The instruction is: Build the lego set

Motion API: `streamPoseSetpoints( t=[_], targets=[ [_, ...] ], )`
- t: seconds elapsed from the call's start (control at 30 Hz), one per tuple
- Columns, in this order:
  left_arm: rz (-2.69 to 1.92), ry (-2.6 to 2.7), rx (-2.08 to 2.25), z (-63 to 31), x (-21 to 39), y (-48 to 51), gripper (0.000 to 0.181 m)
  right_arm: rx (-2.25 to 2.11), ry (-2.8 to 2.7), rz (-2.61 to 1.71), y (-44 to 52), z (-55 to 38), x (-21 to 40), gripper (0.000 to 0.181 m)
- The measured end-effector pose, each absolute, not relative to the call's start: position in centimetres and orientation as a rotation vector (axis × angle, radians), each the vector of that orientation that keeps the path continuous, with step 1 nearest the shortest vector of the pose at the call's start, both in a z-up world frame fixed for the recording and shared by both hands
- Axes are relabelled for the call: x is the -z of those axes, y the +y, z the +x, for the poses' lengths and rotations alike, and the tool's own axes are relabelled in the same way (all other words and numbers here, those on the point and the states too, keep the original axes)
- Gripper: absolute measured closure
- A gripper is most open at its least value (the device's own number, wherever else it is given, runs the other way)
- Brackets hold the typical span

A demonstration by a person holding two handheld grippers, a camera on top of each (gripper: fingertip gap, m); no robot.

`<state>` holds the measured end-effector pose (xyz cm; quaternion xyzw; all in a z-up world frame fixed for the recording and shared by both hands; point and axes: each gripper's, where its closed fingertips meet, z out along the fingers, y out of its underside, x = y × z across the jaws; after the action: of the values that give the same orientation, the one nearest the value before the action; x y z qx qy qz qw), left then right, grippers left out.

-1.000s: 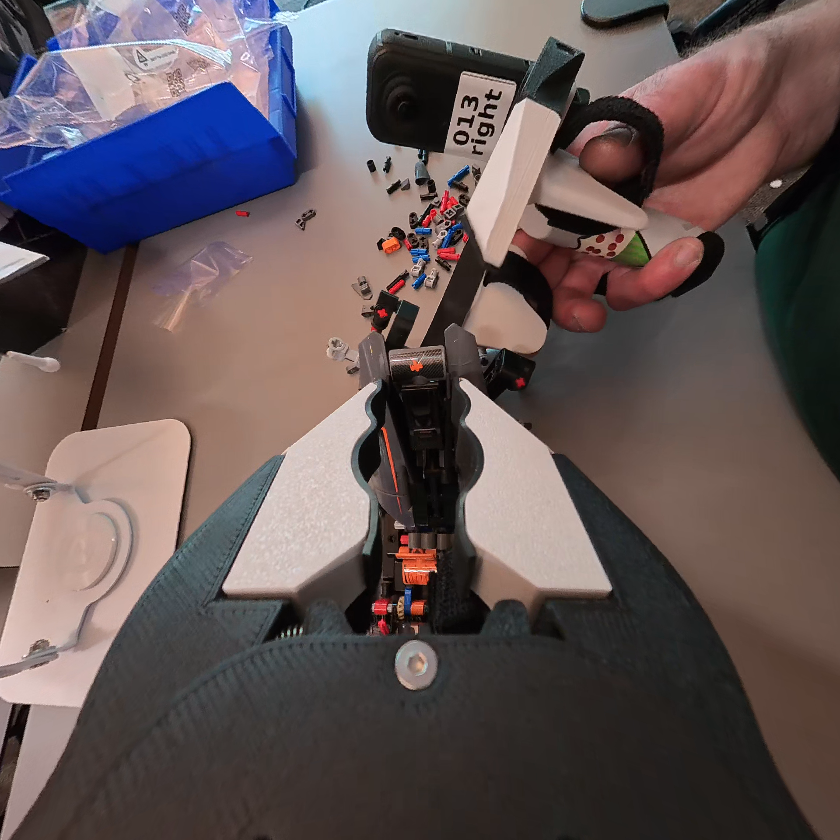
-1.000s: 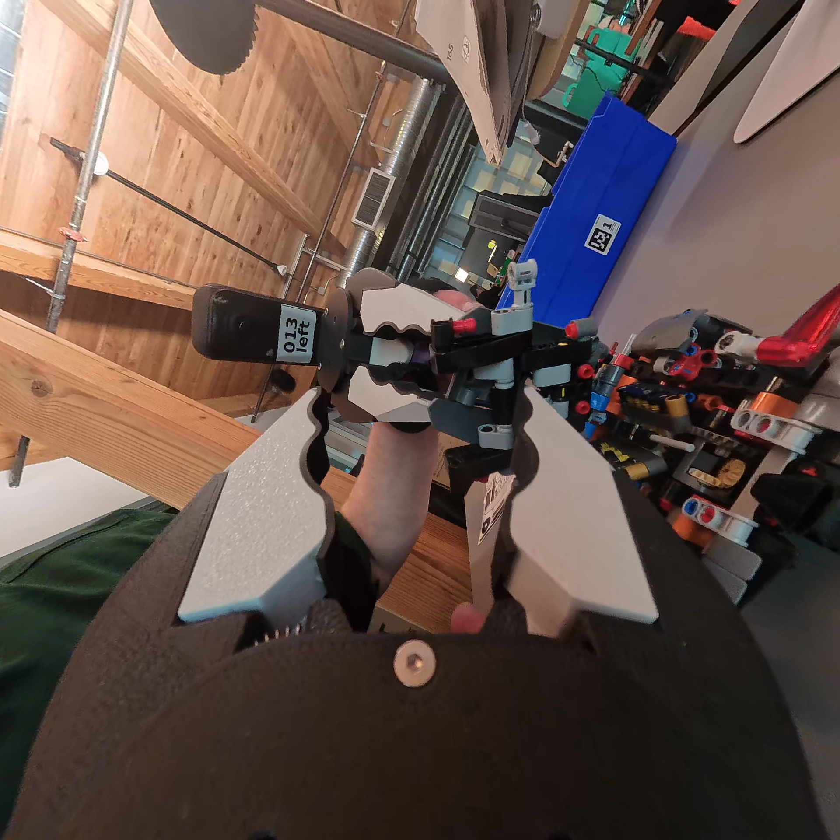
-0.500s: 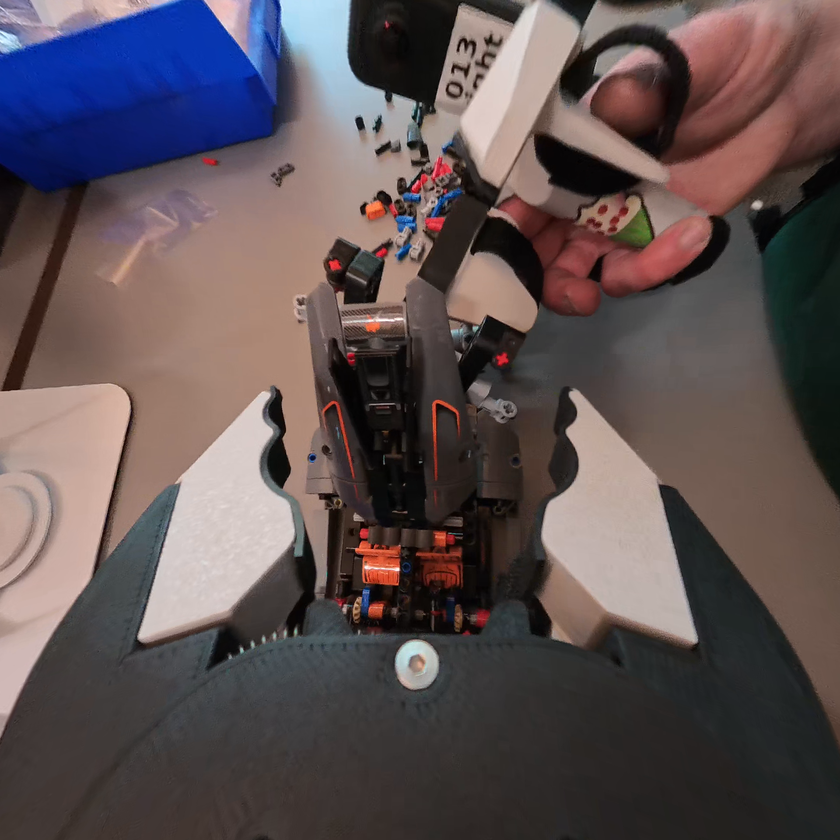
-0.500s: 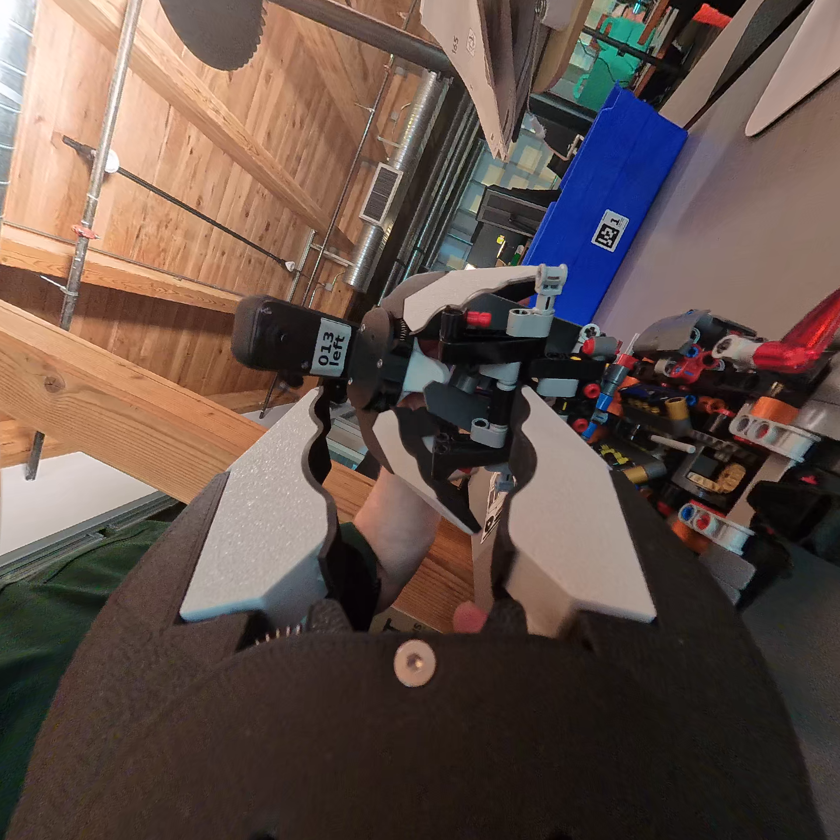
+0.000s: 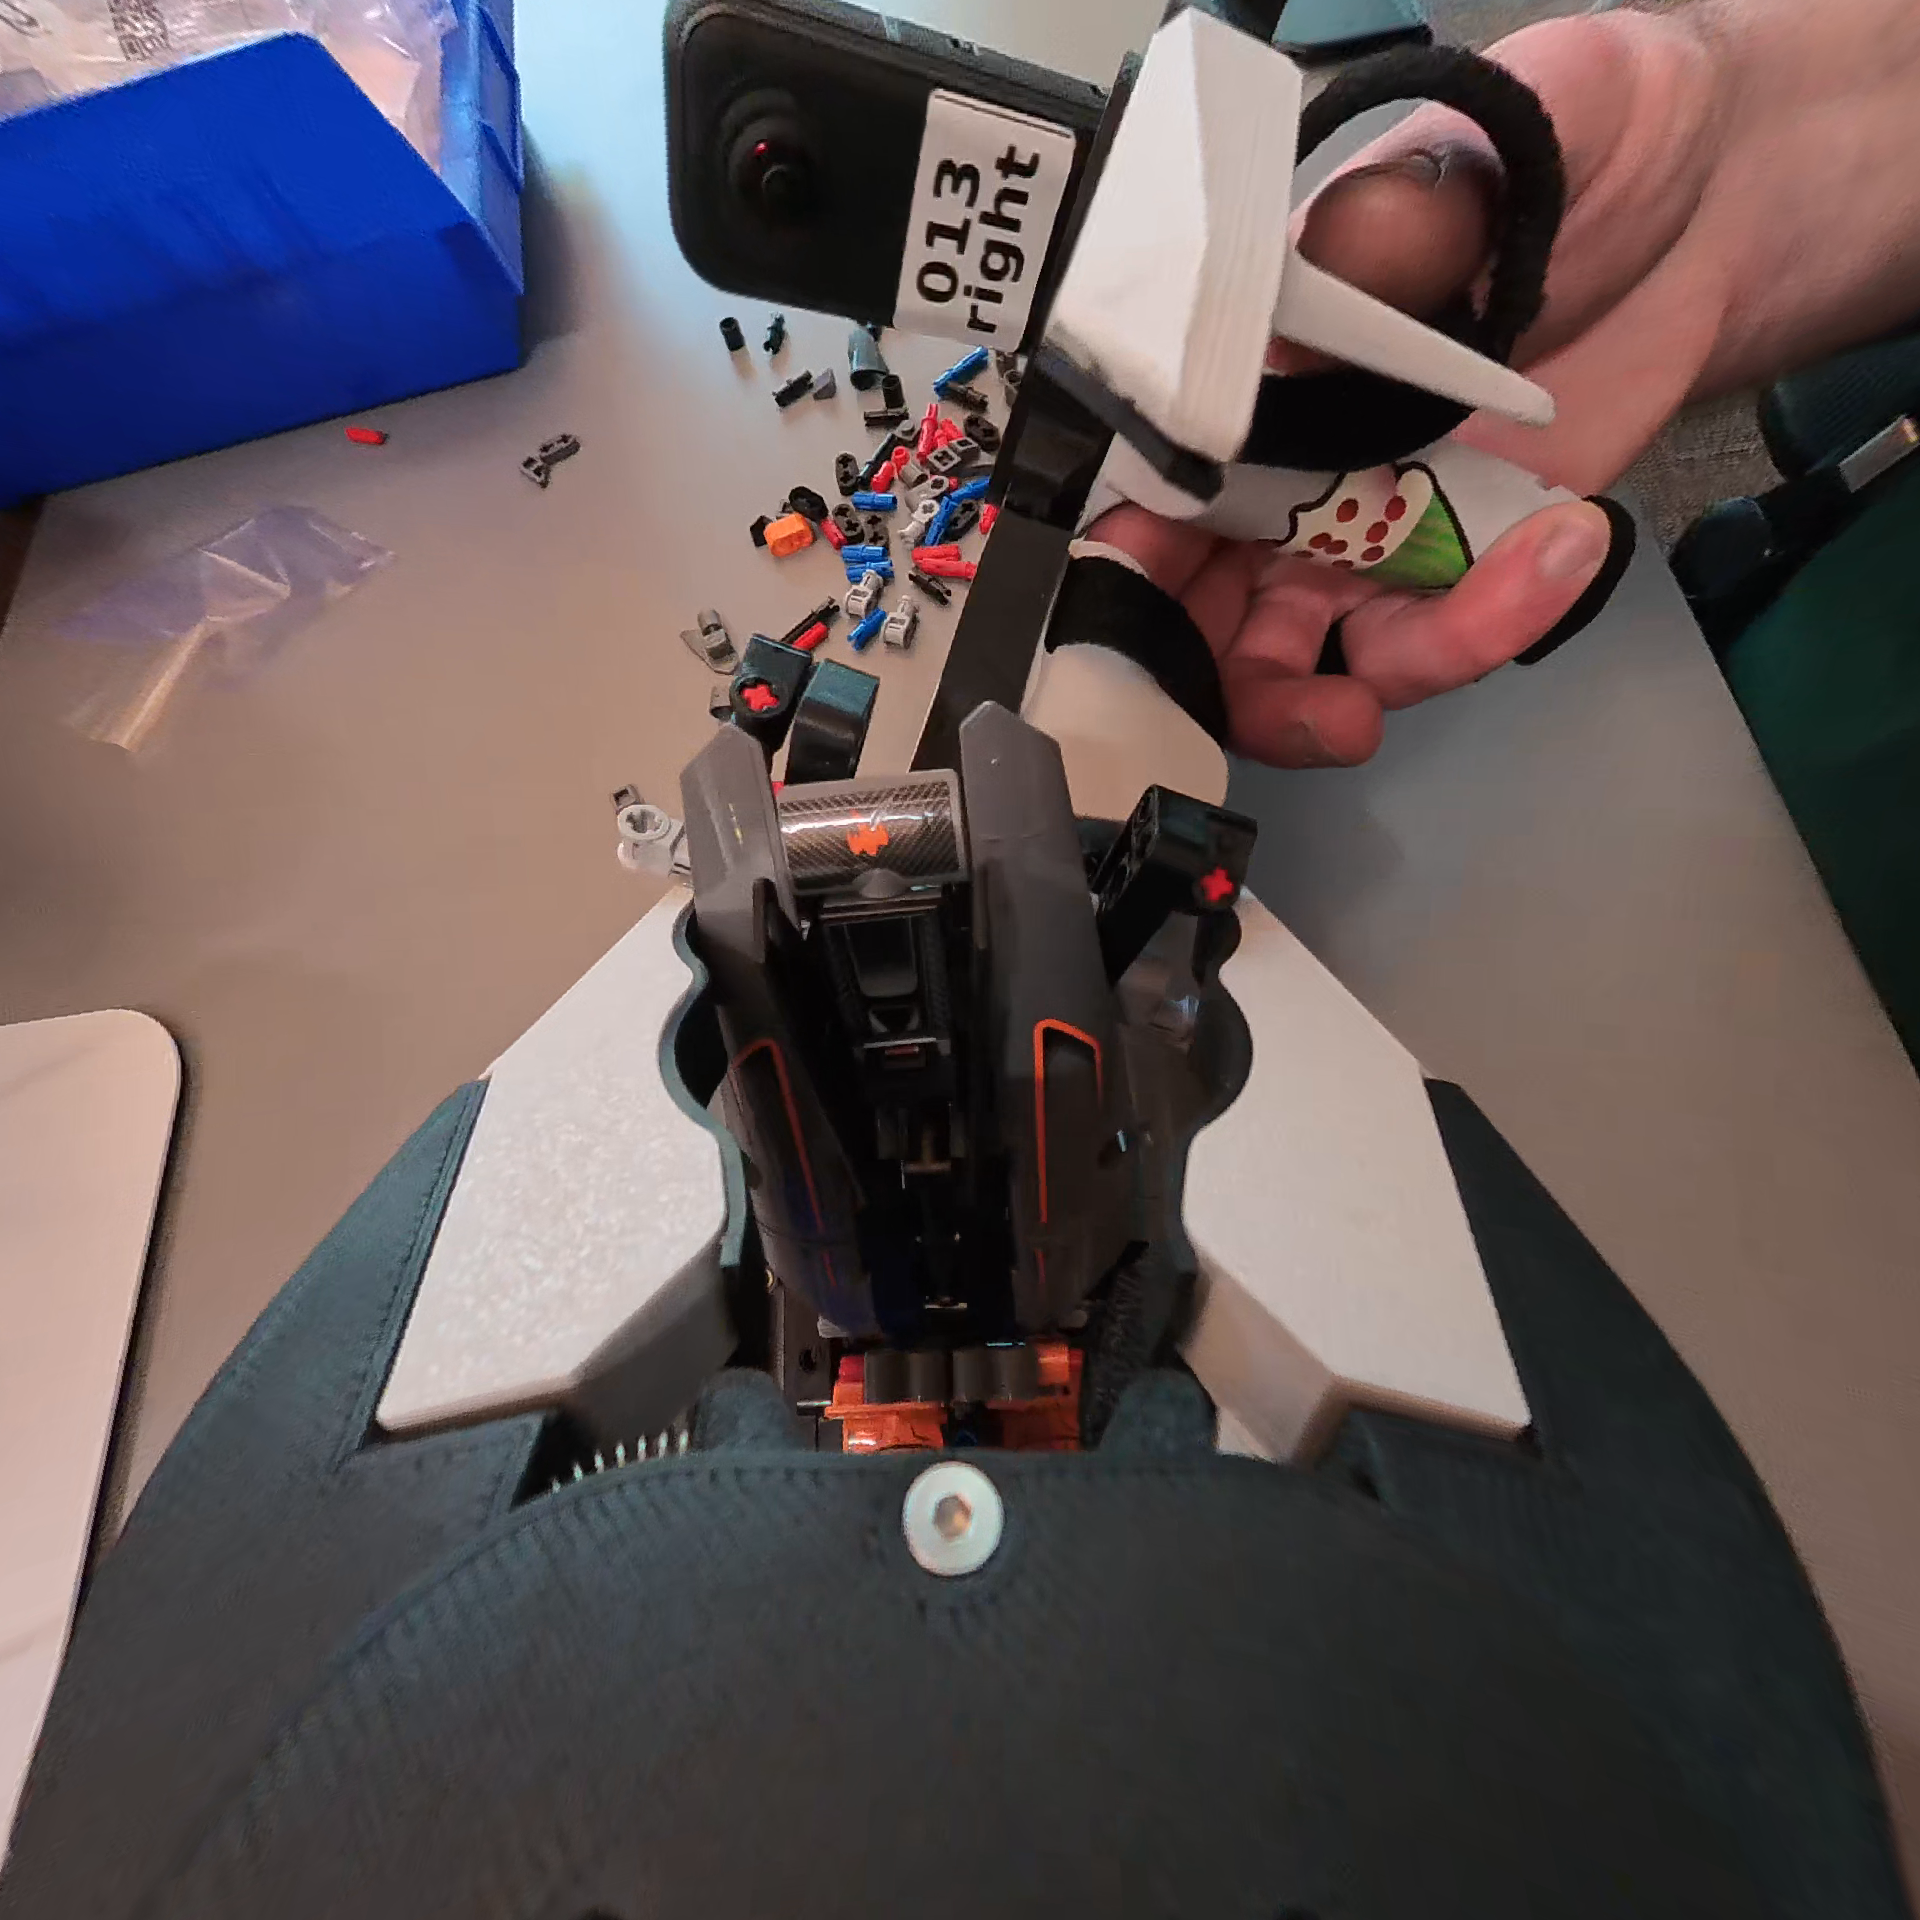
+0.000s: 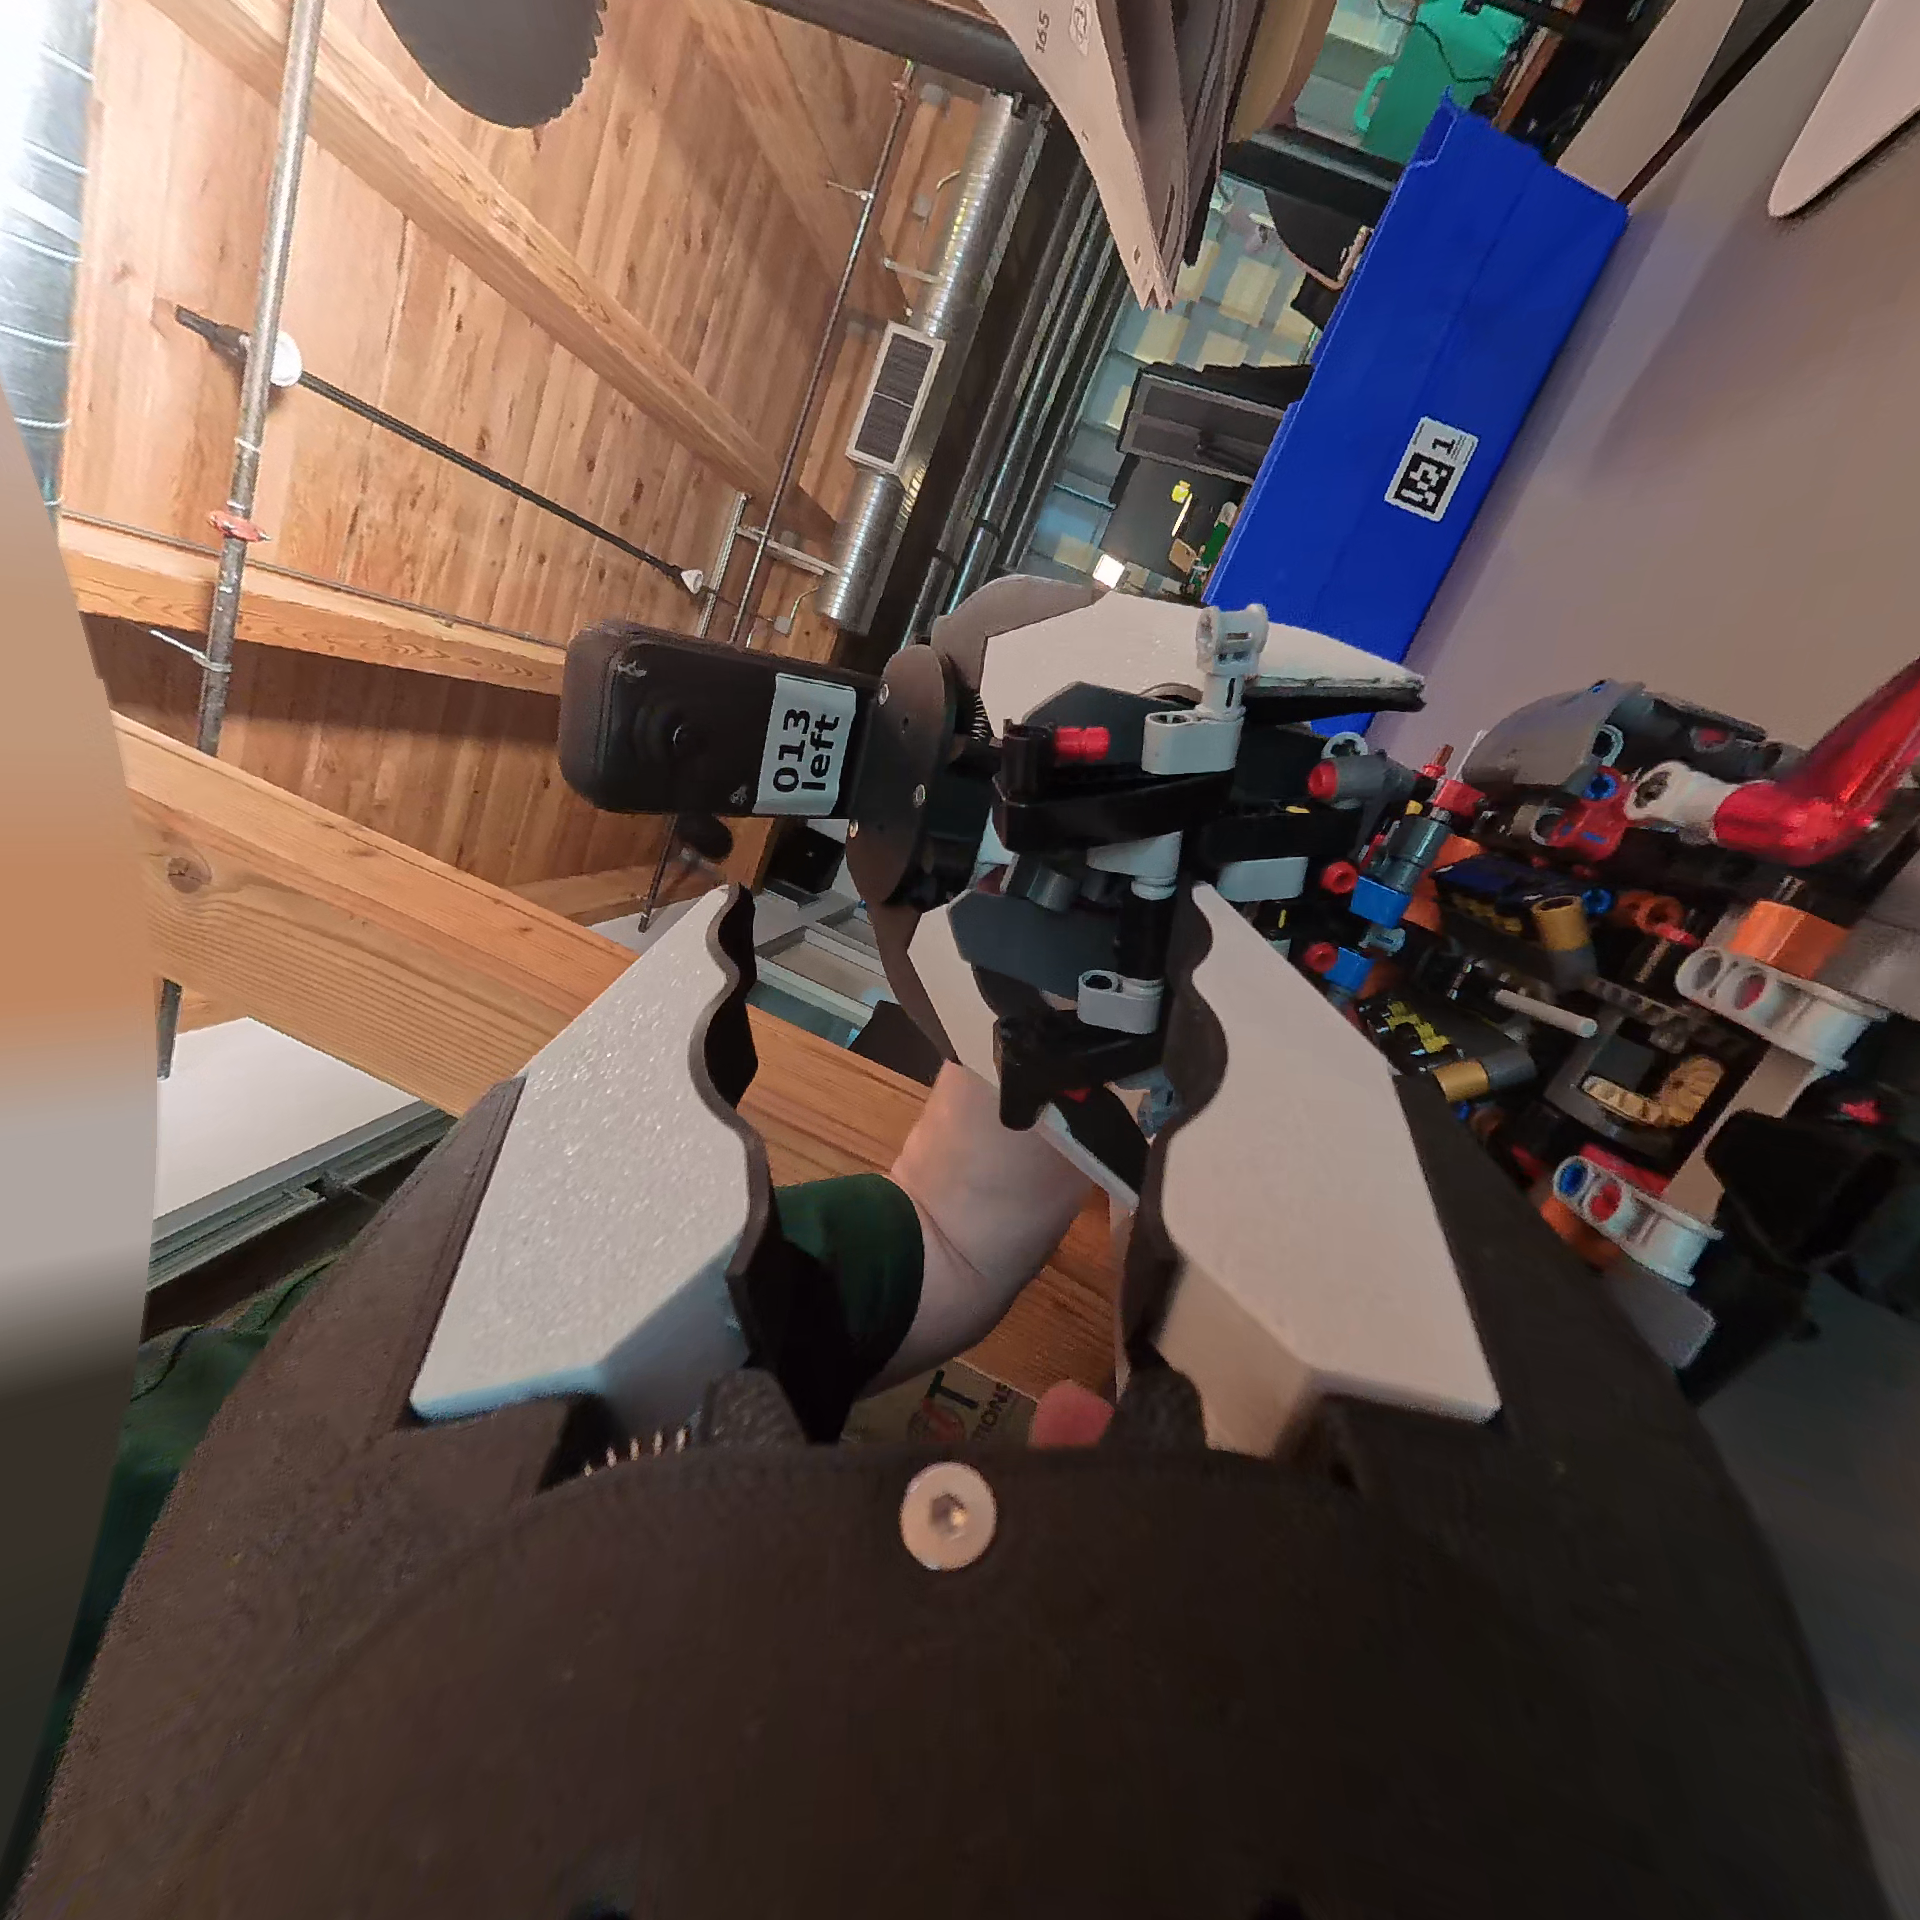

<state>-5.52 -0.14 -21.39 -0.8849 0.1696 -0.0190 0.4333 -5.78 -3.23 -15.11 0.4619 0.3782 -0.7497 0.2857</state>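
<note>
A dark grey lego car model (image 5: 894, 1039) with orange trim stands nose-up between my left gripper's fingers. My left gripper (image 5: 956, 935) is shut on the model's sides. In the right wrist view the model (image 6: 1112, 810) shows from its black and grey underside, held between the left gripper's spread fingers. My right gripper (image 6: 961, 914) is open and empty. Its right finger (image 6: 1278, 1122) lies against the model's underside. In the left wrist view a hand (image 5: 1455, 416) holds that gripper's handle just behind the model.
Several small loose lego parts (image 5: 904, 499) lie on the grey table (image 5: 416, 831) beyond the model, and show close on the right in the right wrist view (image 6: 1558, 935). A blue bin (image 5: 239, 281) stands far left, an empty plastic bag (image 5: 218, 592) near it, a white pad (image 5: 73, 1247) at the left edge.
My left gripper was shut on the model, opened wide half a second ago, and has closed on it again with a wider grip. My right gripper has stayed open.
</note>
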Motion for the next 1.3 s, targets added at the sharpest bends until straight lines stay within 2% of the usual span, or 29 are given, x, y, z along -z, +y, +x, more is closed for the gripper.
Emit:
streamPoseSetpoints(
  t=[0.3, 0.43, 0.53, 0.6, 0.67, 0.7, 1.0, 1.2, 1.3],
  targets=[
    [-2.201, 0.375, 0.088, -5.7, 21.1, 0.0, 0.099, 1.996, 0.991, 1.216, -2.8, -5.9, 14.9, 0.104],
    [-2.179, 0.349, 0.132, -5.6, 20.8, 0.2, 0.113, 2.012, 0.98, 1.224, -2.3, -6.1, 14.9, 0.103],
    [-2.178, 0.349, 0.13, -5.7, 20.7, 0.1, 0.113, 1.998, 0.995, 1.219, -2.1, -6.0, 15.2, 0.102],
    [-2.192, 0.361, 0.115, -5.7, 21.0, 0.2, 0.109, 1.991, 1.003, 1.206, -2.3, -5.9, 15.1, 0.102],
    [-2.229, 0.362, 0.09, -5.9, 21.5, 0.3, 0.086, 1.97, 1.015, 1.179, -2.8, -5.6, 15.1, 0.102],
    [-2.235, 0.366, 0.081, -6.0, 21.6, 0.5, 0.083, 1.956, 1.019, 1.167, -3.1, -5.5, 15.0, 0.102],
    [-2.224, 0.41, 0.081, -5.8, 21.6, 1.0, 0.082, 1.945, 1.036, 1.161, -3.1, -5.8, 15.0, 0.103],
    [-2.235, 0.397, 0.099, -6.0, 21.7, 1.5, 0.067, 1.91, 1.041, 1.15, -3.3, -5.9, 15.1, 0.105],
    [-2.217, 0.407, 0.099, -6.0, 21.3, 1.8, 0.069, 1.908, 1.031, 1.145, -3.2, -5.9, 15.0, 0.105]
  ],
)
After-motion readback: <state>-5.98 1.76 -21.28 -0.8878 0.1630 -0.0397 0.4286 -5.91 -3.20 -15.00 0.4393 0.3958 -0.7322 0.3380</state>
